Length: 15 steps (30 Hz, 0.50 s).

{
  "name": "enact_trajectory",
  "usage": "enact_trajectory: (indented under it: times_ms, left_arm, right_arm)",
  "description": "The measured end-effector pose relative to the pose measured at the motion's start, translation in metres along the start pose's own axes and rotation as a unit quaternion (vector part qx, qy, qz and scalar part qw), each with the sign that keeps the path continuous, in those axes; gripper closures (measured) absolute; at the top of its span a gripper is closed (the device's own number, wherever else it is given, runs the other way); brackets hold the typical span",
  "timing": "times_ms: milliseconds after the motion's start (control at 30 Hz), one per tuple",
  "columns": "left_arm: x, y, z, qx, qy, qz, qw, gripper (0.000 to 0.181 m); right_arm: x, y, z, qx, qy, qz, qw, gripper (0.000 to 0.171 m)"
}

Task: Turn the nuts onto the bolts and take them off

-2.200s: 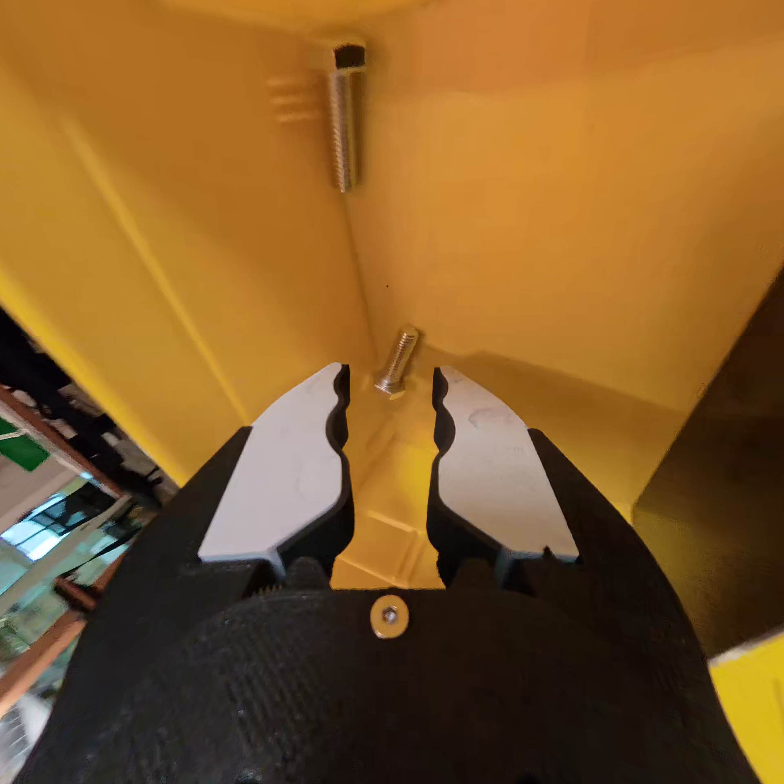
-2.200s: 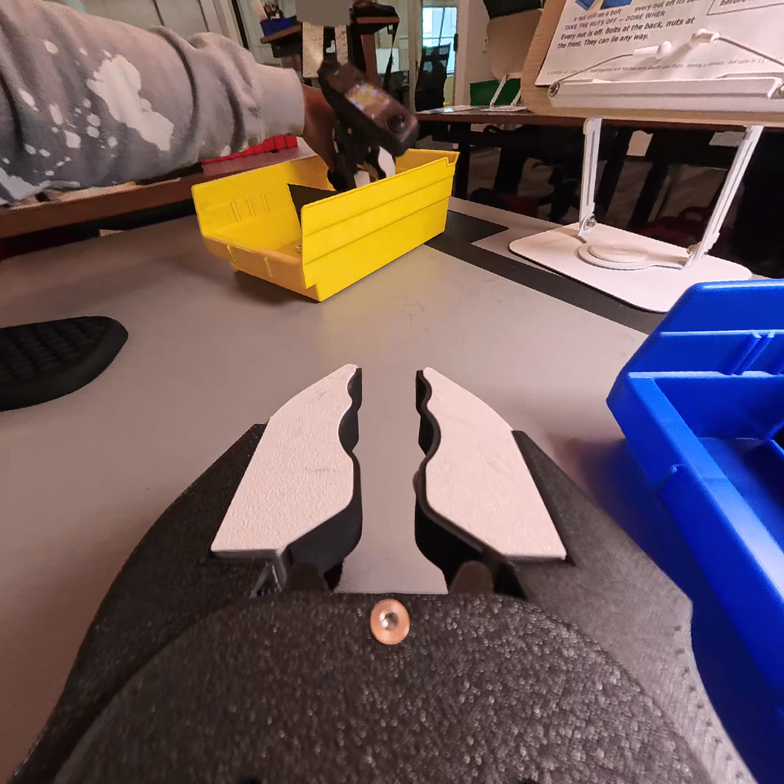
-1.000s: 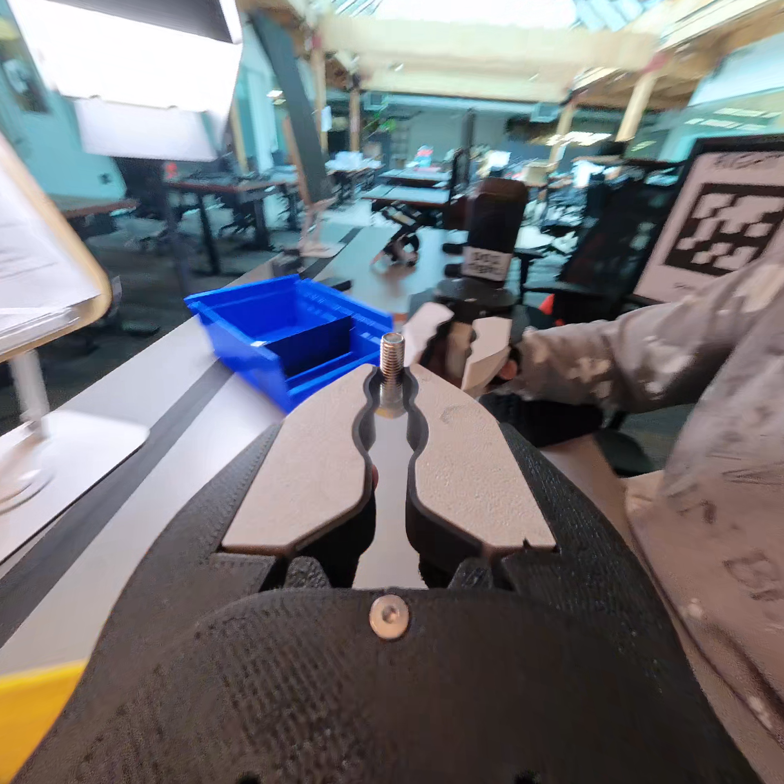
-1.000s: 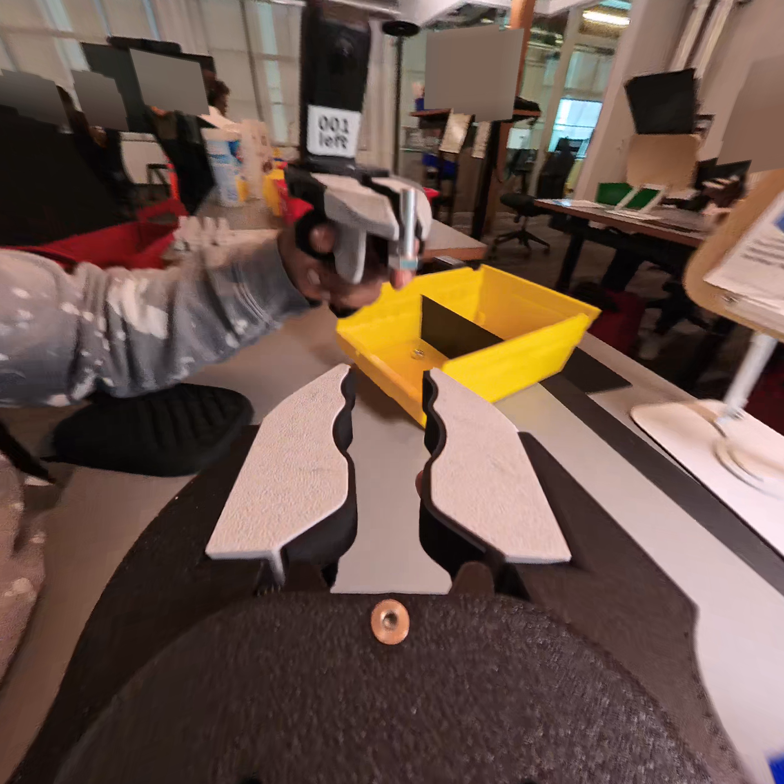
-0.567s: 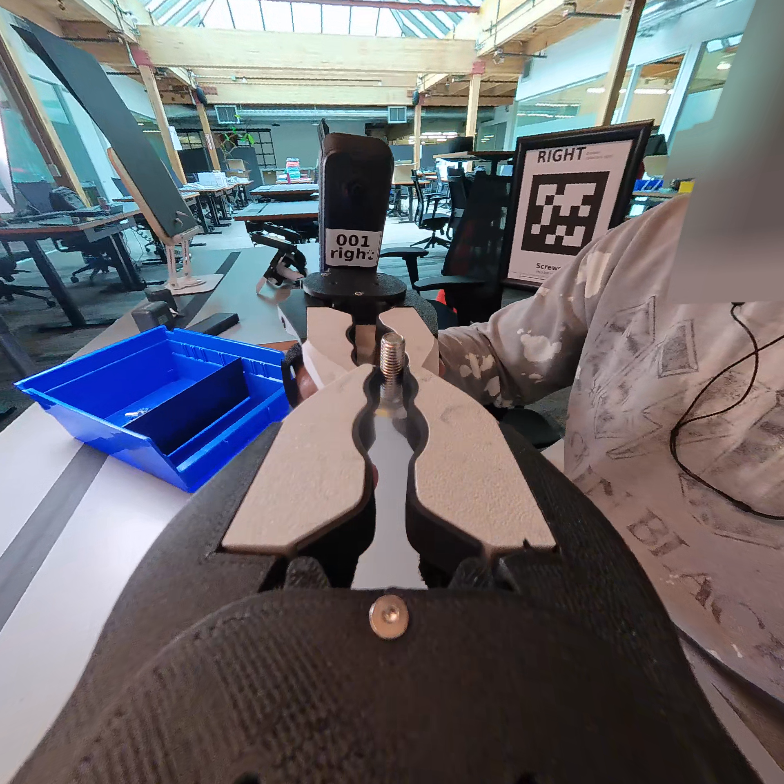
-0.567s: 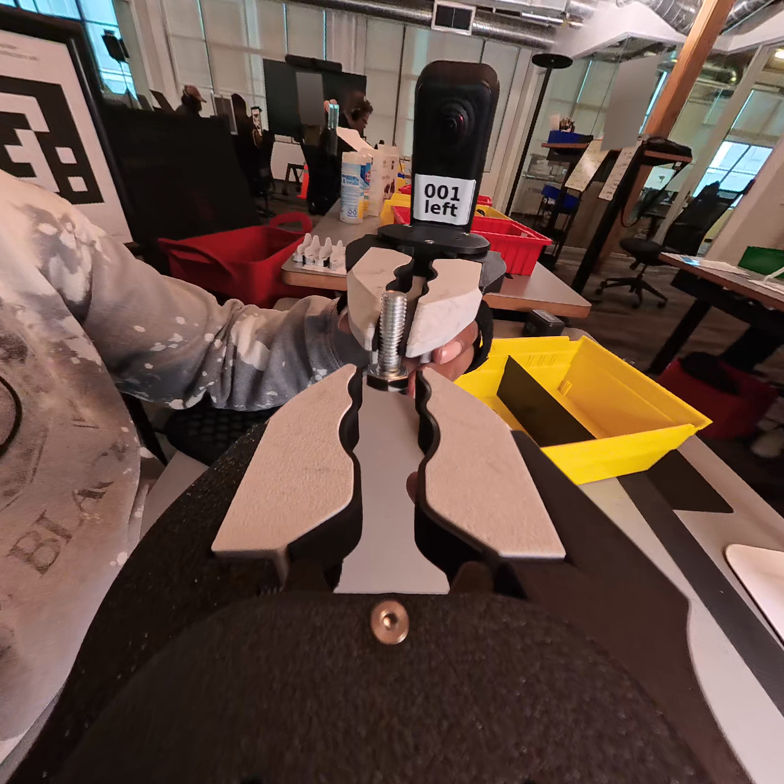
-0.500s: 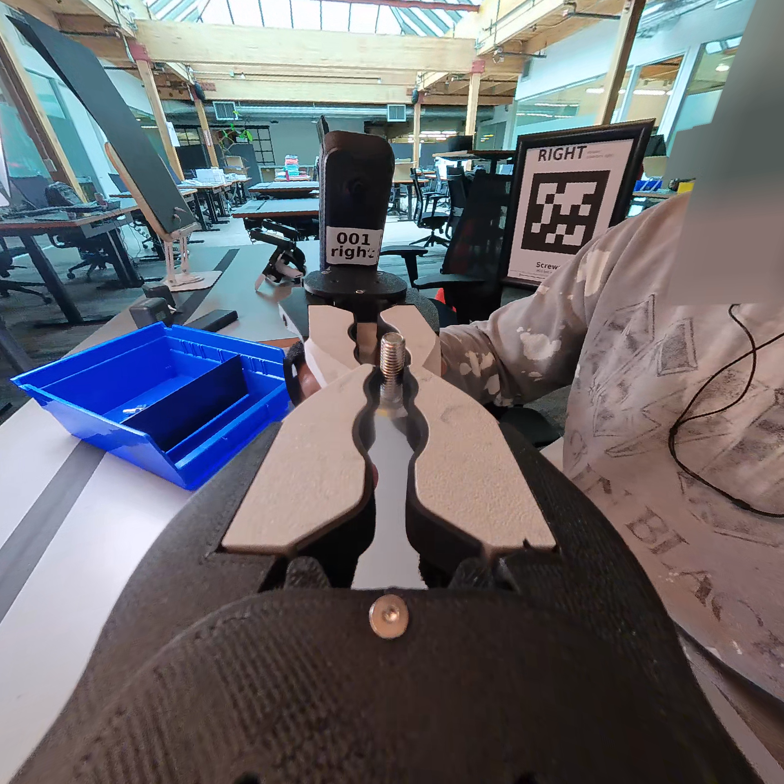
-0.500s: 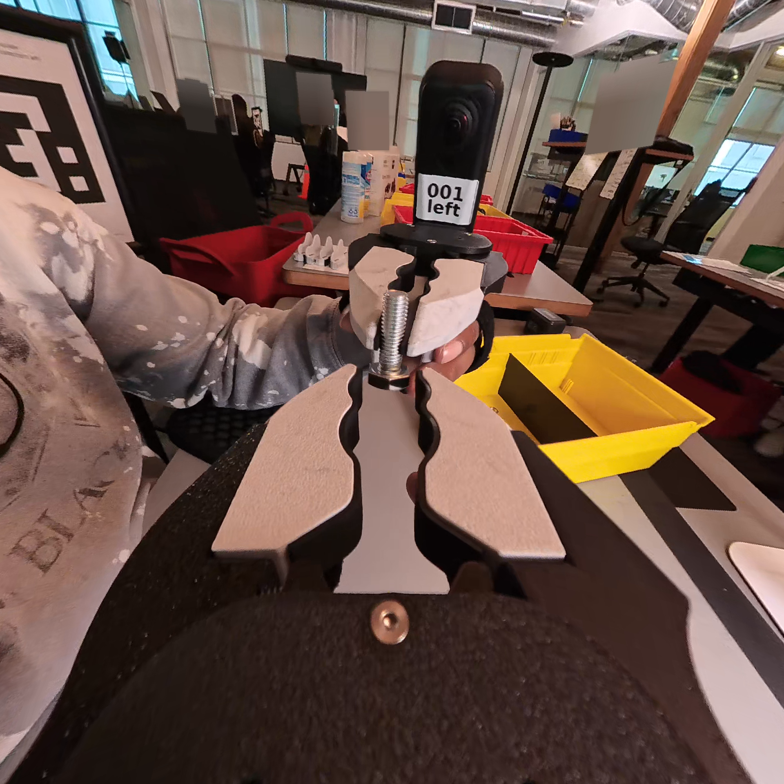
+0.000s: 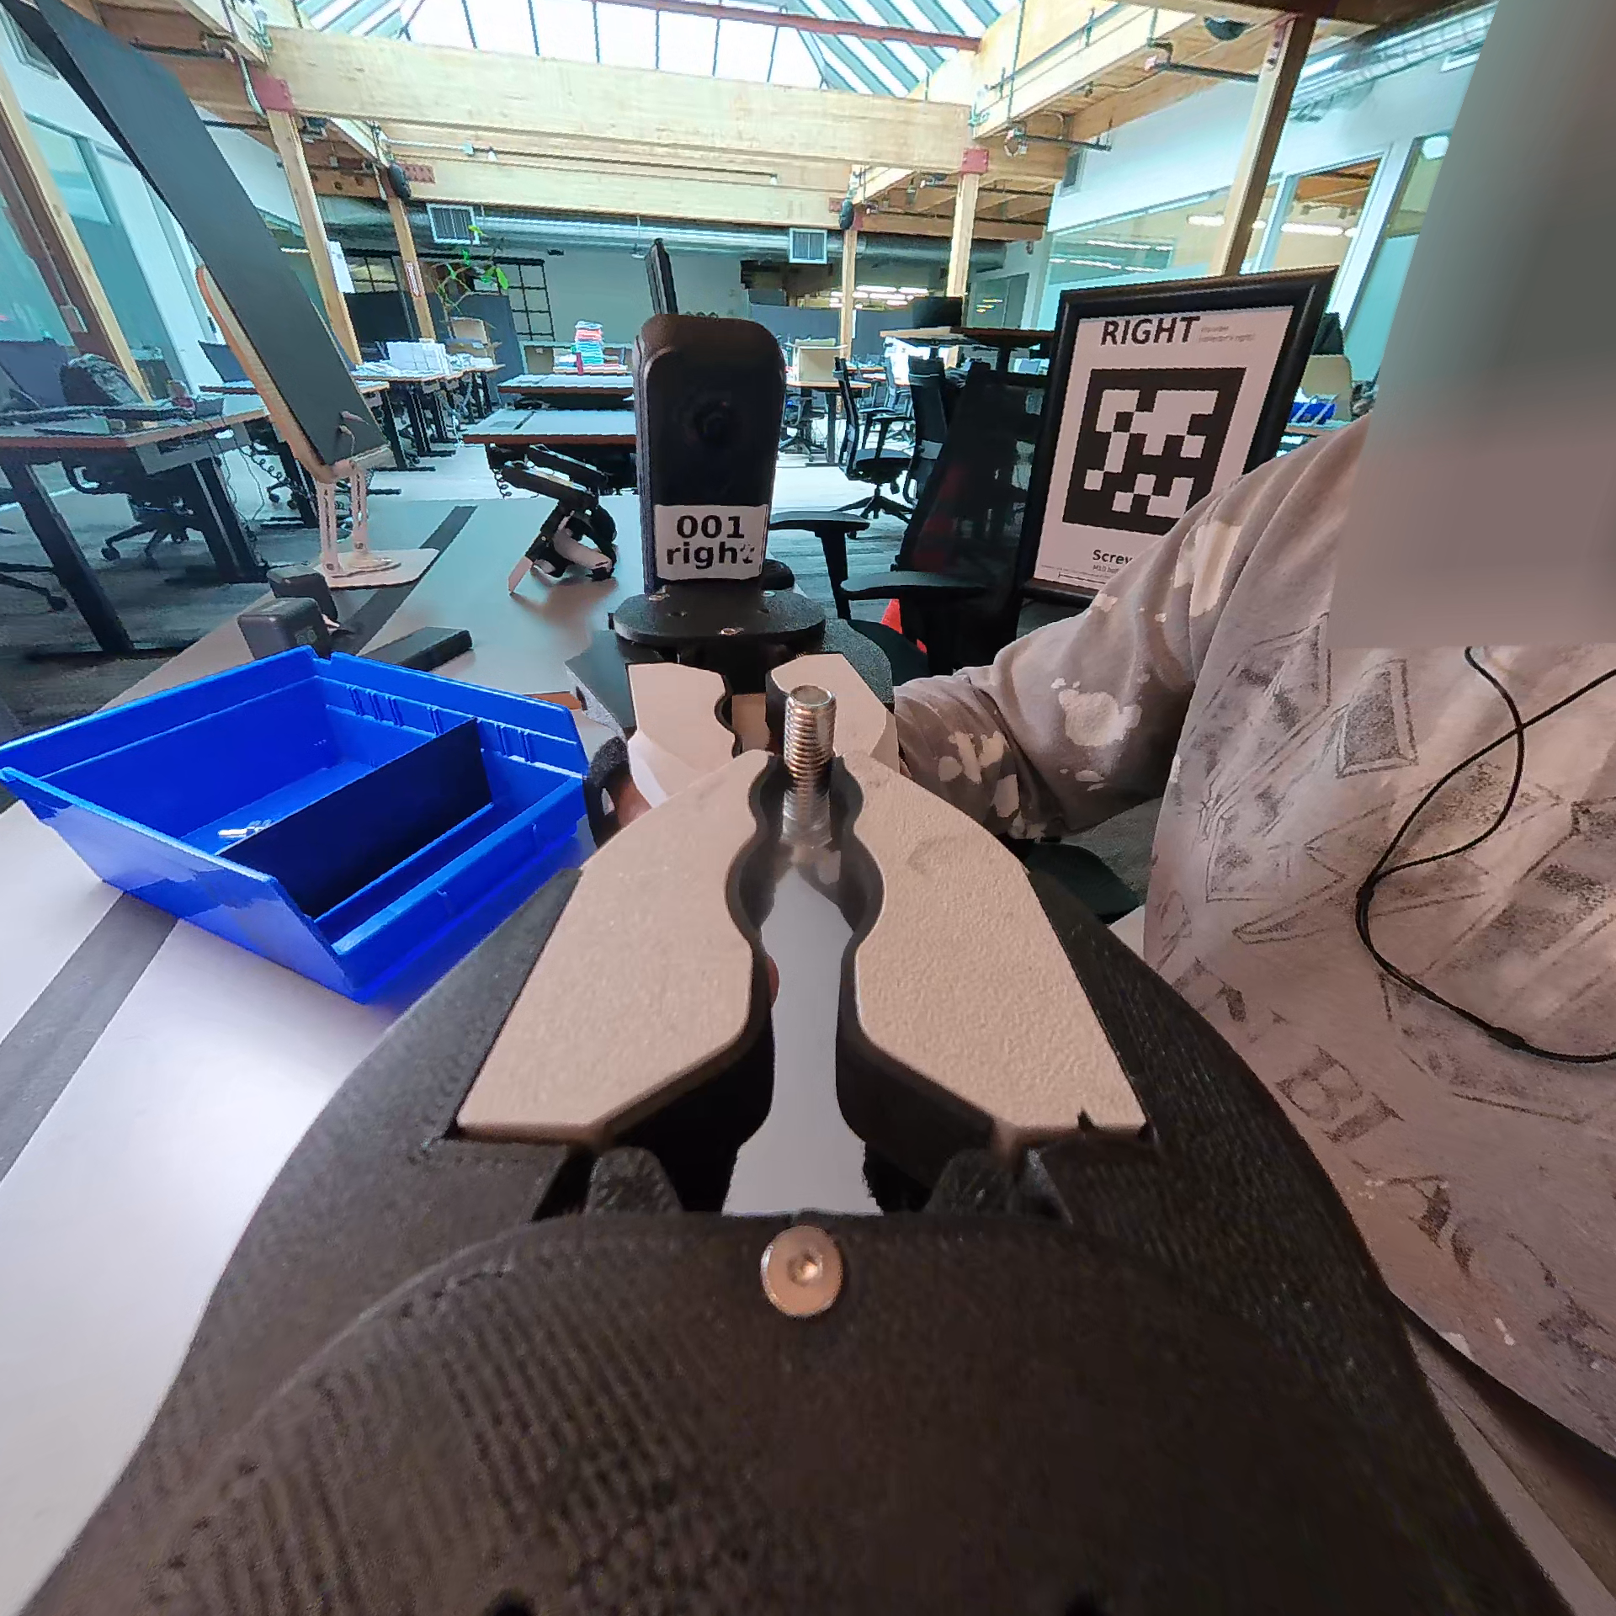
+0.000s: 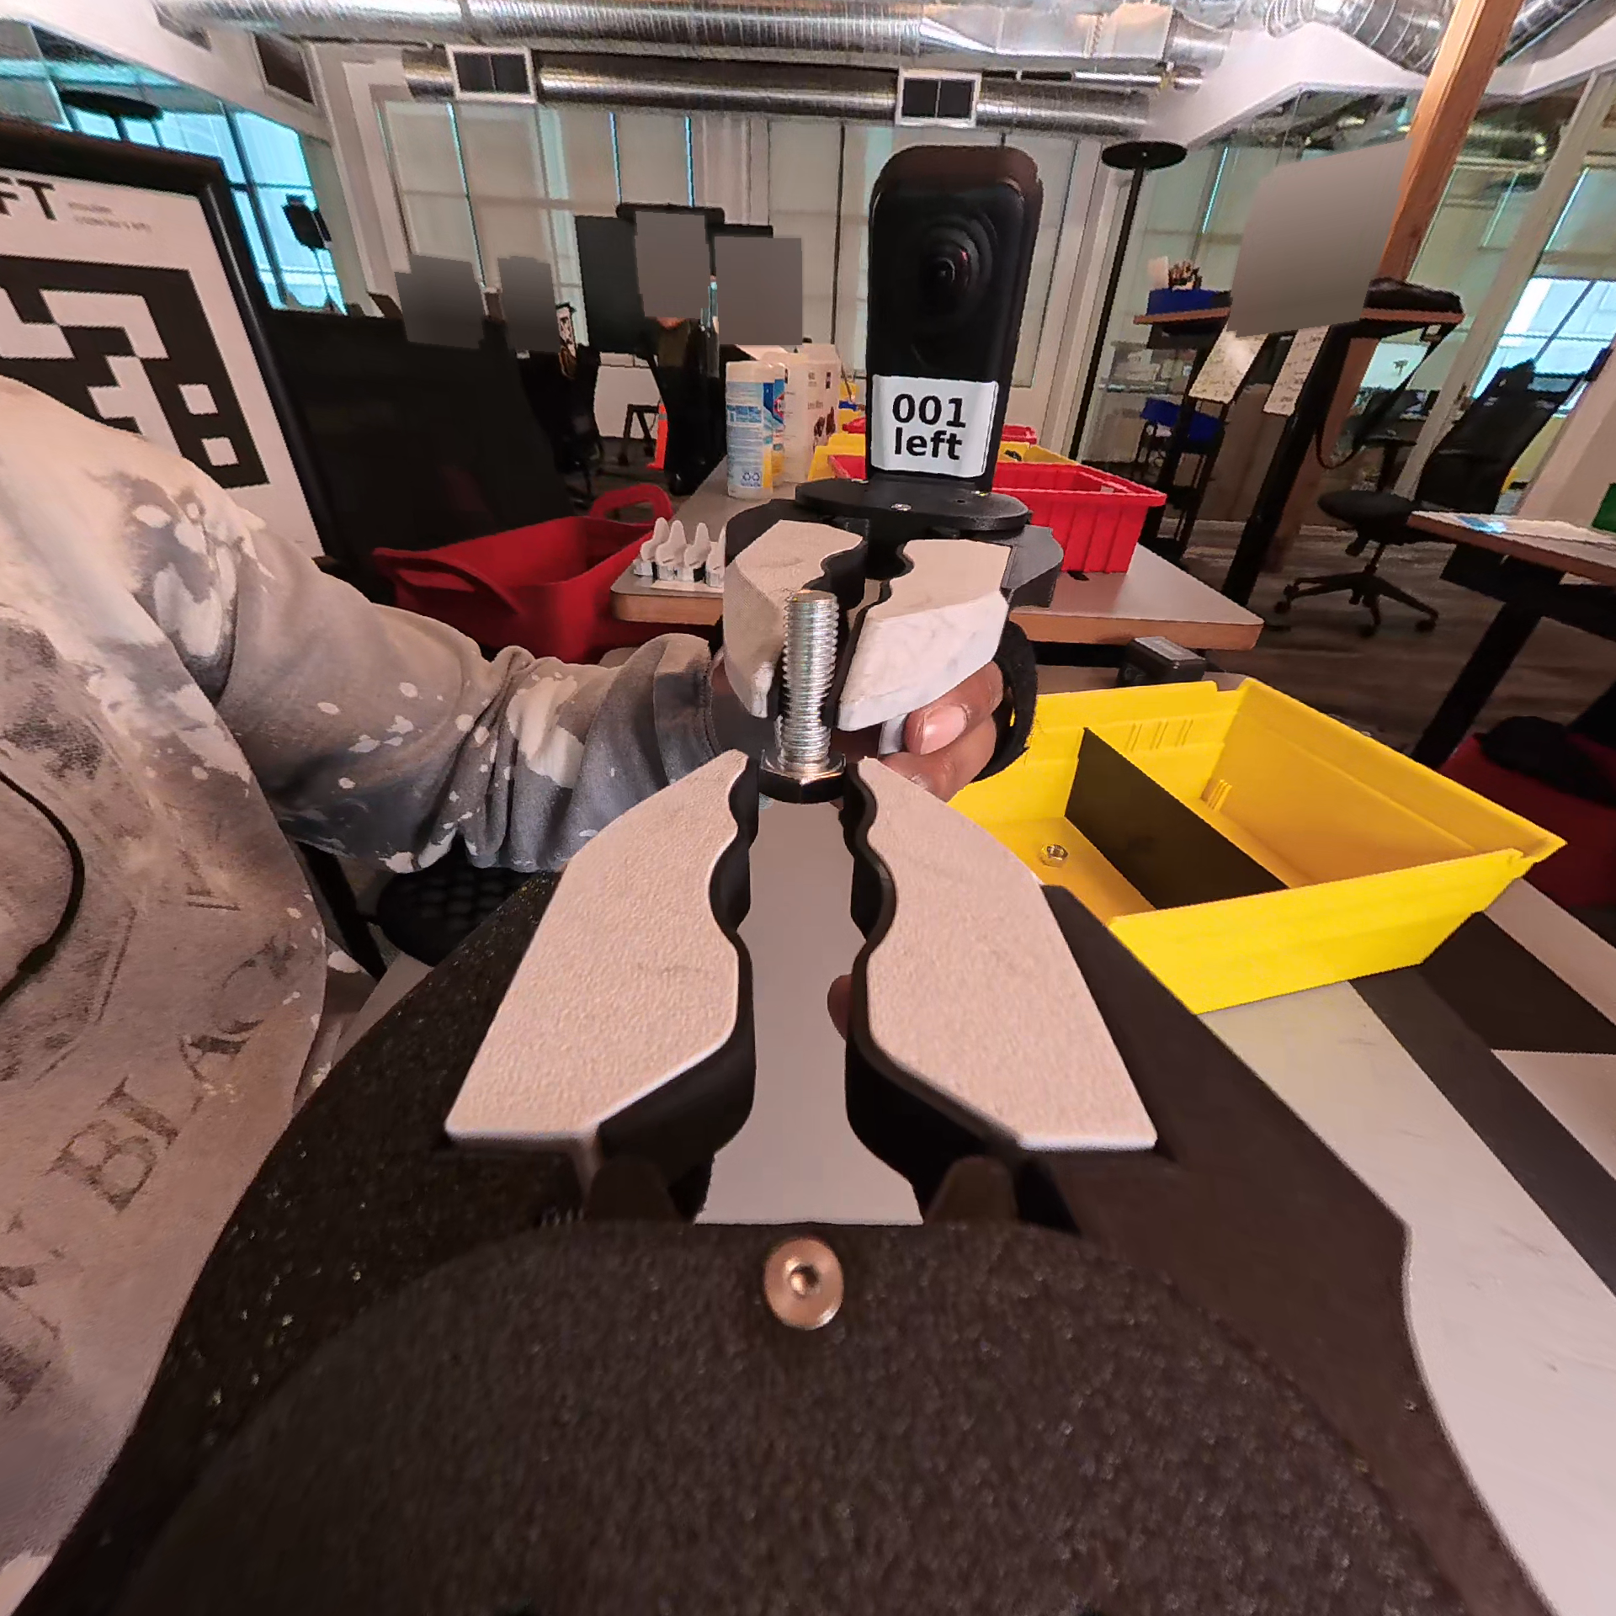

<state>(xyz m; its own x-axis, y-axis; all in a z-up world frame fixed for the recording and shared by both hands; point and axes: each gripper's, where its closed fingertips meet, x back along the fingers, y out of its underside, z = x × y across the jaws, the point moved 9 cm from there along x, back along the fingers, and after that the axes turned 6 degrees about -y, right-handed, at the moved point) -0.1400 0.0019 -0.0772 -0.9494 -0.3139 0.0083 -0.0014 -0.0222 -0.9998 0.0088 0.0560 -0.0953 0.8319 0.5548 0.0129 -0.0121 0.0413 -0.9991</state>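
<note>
My left gripper (image 9: 809,774) is shut on the shaft of a silver threaded bolt (image 9: 809,726) and holds it upright above the table. From the right wrist view the bolt (image 10: 809,665) stands in the left gripper (image 10: 818,700), with a dark hex nut (image 10: 800,784) at its lower end. My right gripper (image 10: 800,769) faces the left one, its jaws narrow and its fingertips closed on either side of that nut. The right gripper (image 9: 748,700) also shows just behind the bolt in the left wrist view, where the nut is hidden.
A blue bin (image 9: 262,909) with a divider and a small bolt (image 9: 249,826) sits on the table to the left. A yellow bin (image 10: 1312,936) holding a loose nut (image 10: 1054,850) sits to the right. A person's grey sleeve (image 10: 437,700) and a framed marker board (image 9: 1154,437) are close by.
Both grippers have swung round to face each other and come together. The right gripper's jaws, wider and empty a second ago, have narrowed around the nut under the bolt.
</note>
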Motion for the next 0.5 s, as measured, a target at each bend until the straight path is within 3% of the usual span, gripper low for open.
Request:
enact_trajectory:
  times_ms: [233, 333, 500]
  left_arm:
    - [0.001, 0.002, -0.001, 0.007, -0.004, 0.002, 1.000, 0.171]
    - [0.013, -0.007, -0.005, 0.007, -0.040, 0.018, 0.999, 0.150]
    - [0.067, -0.026, -0.018, -0.023, -0.215, -0.016, 0.976, 0.149]
  right_arm:
    - [-0.002, 0.004, 0.000, 0.003, 0.007, 0.009, 1.000, 0.153]
    - [0.000, 0.006, 0.003, 0.004, 0.015, 0.011, 1.000, 0.153]
    - [0.011, 0.010, 0.013, -0.004, 0.039, 0.016, 0.999, 0.153]
